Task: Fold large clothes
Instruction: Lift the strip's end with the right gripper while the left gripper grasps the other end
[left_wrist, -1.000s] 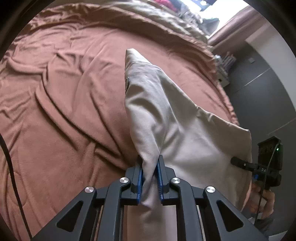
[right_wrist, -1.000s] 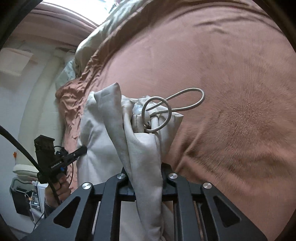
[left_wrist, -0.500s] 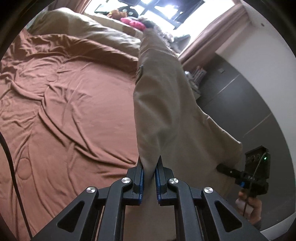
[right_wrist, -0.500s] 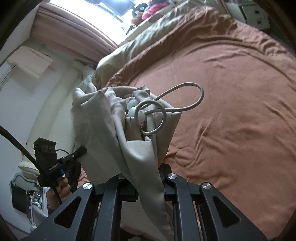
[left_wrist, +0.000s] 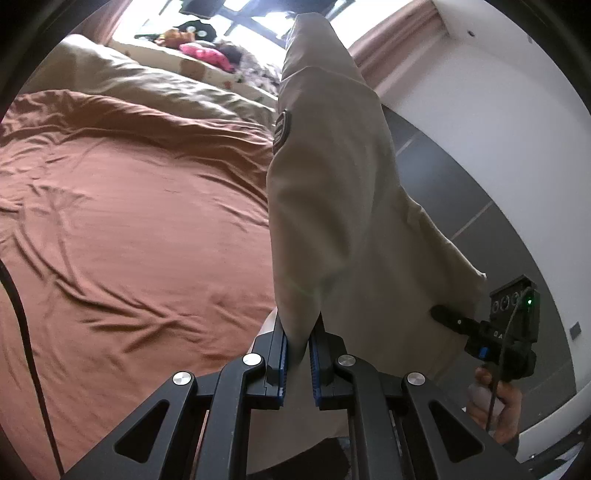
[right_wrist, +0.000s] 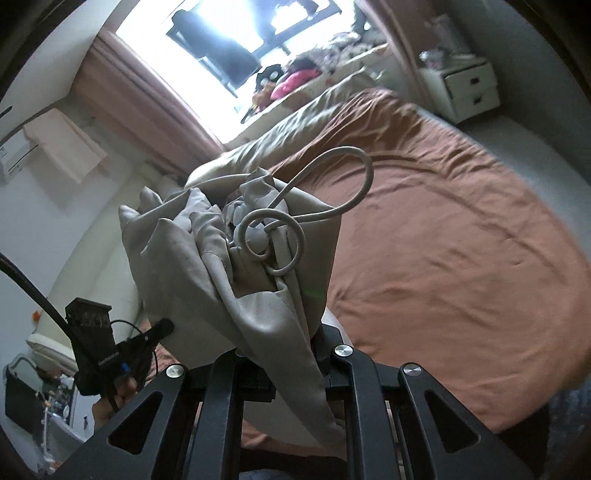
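Two grippers: each pinches the same pale grey-beige garment, which is lifted clear above the bed.
Left gripper (left_wrist: 298, 363): its blue pads are pressed close on a fold of the garment (left_wrist: 332, 206); cloth runs up from between them and hangs down below the fingers.
Right gripper (right_wrist: 291, 354): the jaw tips are hidden under bunched fabric, which comes out from between the black fingers — clamped on the garment (right_wrist: 207, 277).
Garment, left wrist view: a long smooth panel rises from the pads toward the window, with a dark striped patch (left_wrist: 281, 130) on its left edge.
Garment, right wrist view: a crumpled bundle sits just ahead of the fingers, its drawstring (right_wrist: 332, 184) coiled in loops on top.
Bed (left_wrist: 129, 229): a rust-brown sheet, wrinkled, lies under and beyond the cloth; a beige duvet (left_wrist: 155, 92) is heaped at the far end.
Person: a hand (left_wrist: 496, 402) grips the right tool's handle at the lower right of the left view; the other hand (right_wrist: 114, 400) holds the left tool at the lower left of the right view.
Surroundings: a bright window (right_wrist: 229, 33) with brown curtains — a white drawer unit (right_wrist: 469, 92) stands beside the bed.
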